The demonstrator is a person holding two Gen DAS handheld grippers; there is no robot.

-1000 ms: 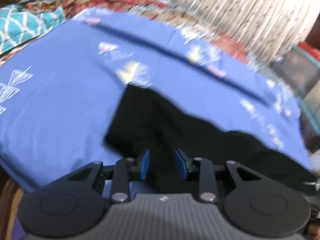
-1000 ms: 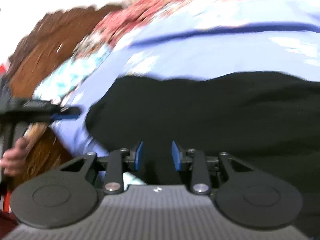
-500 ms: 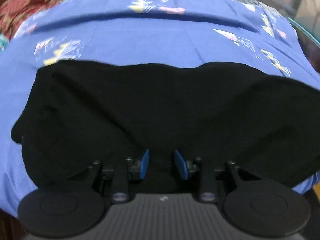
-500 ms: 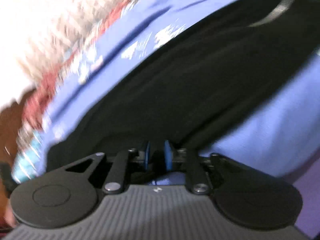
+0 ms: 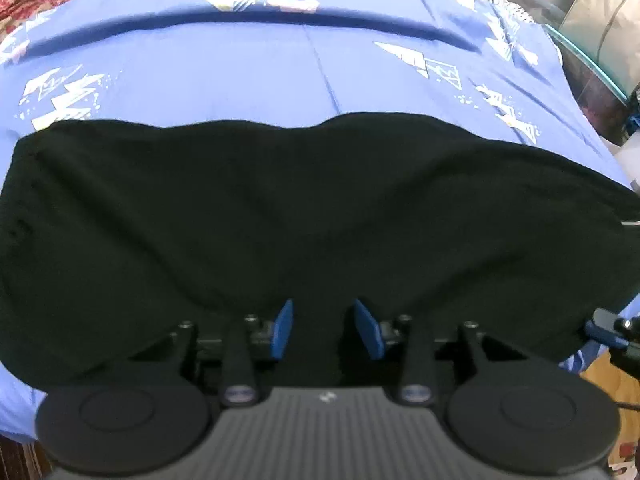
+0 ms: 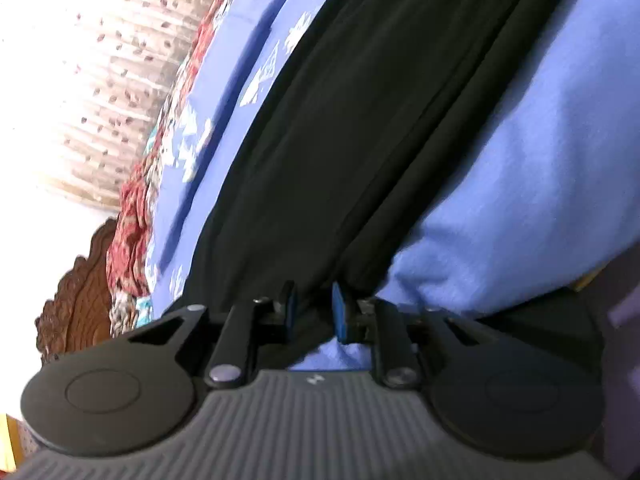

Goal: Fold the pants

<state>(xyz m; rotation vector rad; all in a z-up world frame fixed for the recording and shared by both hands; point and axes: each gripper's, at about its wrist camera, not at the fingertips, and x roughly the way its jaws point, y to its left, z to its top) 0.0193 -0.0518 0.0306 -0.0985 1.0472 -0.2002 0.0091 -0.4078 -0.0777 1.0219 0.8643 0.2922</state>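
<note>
Black pants [image 5: 304, 208] spread on blue bedsheet [image 5: 240, 72] ahead of both grippers; left gripper [image 5: 326, 330] opening, pads off the cloth; right gripper [image 6: 312, 312] seemingly clamped on pants edge; next: regrasp left, fold over.

Black pants [image 5: 304, 208] run past both side edges.

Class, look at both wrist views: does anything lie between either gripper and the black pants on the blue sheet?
Nothing visible does. The black pants lie bare on the blue sheet, directly ahead of the opening left gripper; the right gripper already has fabric between its fingers.
</note>
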